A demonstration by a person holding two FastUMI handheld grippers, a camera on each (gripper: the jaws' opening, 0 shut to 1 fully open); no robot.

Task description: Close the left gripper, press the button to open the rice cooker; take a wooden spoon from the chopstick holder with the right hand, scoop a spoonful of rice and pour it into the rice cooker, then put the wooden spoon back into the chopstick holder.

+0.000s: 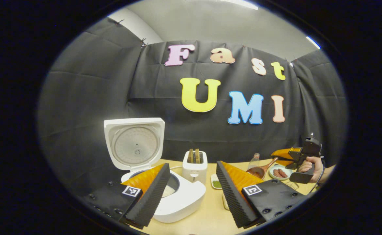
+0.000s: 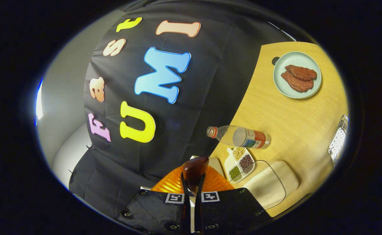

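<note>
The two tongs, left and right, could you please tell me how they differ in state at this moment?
The left tongs stand wide open and hold nothing, hovering before the open rice cooker. The right tongs are closed on the wooden spoon, whose bowl hangs over the table beside the plate of meat. Both have orange-backed black ribbed fingers and square markers.

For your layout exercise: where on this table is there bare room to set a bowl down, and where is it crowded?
Bare wood lies between the plate of meat and the bottle, and in front of the rice cooker. It is crowded around the bean dish, the toaster and the rice container.
</note>
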